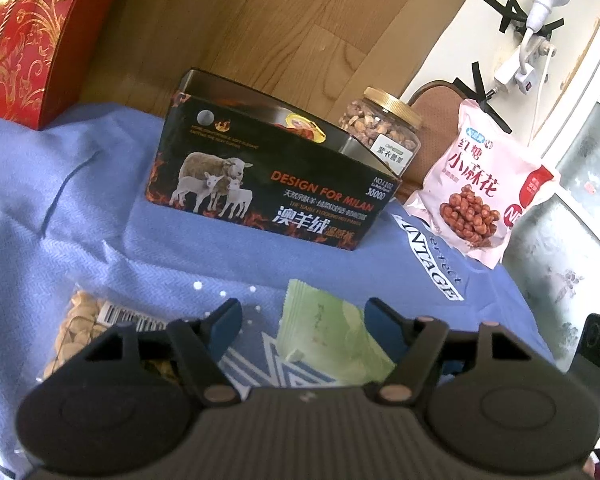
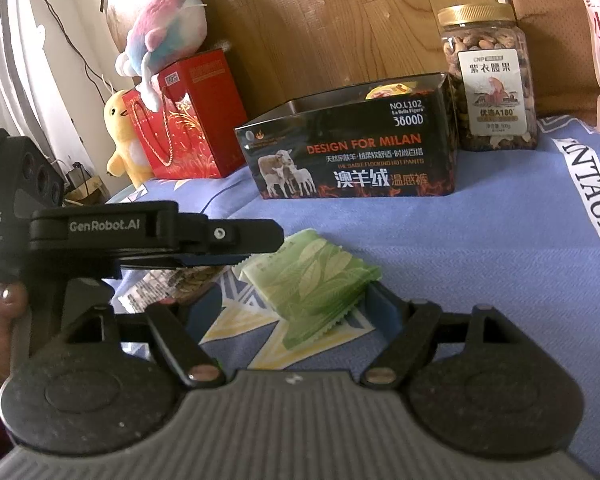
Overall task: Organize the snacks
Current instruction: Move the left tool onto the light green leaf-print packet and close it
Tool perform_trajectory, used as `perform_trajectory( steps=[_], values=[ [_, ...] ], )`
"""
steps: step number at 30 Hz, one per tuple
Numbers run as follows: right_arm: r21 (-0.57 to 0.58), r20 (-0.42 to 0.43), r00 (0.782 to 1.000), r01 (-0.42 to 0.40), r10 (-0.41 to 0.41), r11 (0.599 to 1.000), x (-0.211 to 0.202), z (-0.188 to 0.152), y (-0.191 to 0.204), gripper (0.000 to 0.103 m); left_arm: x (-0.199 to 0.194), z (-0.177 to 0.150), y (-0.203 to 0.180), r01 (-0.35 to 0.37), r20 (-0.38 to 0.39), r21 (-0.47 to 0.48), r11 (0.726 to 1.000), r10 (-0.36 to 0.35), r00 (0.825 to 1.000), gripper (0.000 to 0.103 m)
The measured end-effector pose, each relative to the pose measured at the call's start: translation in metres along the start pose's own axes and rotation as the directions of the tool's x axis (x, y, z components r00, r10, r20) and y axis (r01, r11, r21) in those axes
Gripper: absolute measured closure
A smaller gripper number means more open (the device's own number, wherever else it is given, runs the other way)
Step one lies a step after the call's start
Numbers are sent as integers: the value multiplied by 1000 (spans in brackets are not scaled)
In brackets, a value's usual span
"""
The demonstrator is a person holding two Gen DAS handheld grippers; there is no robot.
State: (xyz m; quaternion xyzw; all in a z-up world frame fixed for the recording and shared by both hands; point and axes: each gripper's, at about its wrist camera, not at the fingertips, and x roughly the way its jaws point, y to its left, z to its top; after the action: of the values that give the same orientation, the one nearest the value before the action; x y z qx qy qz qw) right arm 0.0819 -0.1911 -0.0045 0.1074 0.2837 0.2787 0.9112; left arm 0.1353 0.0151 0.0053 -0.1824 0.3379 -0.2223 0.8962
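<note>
Where wood panelling (image 1: 260,20) rises behind, blue cloth (image 1: 80,200) covers the surface.

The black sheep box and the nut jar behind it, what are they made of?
The black sheep box looks like printed tin: its bare inner wall shines grey like metal, though coated card is possible. The nut jar seems clear plastic or glass, since the nuts show through, with a ribbed gold lid, probably metal or metallised plastic.

Wood headboard (image 1: 260,20) behind, white wall (image 1: 452,40) w/ taped cables, daylight.
</note>
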Motion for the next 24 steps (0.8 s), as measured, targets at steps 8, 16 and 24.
perform_trajectory(
  steps=[8,16,24],
  values=[
    [0,0,1000,0,0,1000,0,0,0,22,0,1,0,1,1,-2,1000,-1,1000,33],
    [-1,0,1000,-1,1,1000,0,0,0,22,-1,1,1,2,1,-4,1000,-2,1000,33],
    [-1,0,1000,-1,1,1000,0,0,0,22,0,1,2,0,1,-2,1000,0,1000,33]
  ],
)
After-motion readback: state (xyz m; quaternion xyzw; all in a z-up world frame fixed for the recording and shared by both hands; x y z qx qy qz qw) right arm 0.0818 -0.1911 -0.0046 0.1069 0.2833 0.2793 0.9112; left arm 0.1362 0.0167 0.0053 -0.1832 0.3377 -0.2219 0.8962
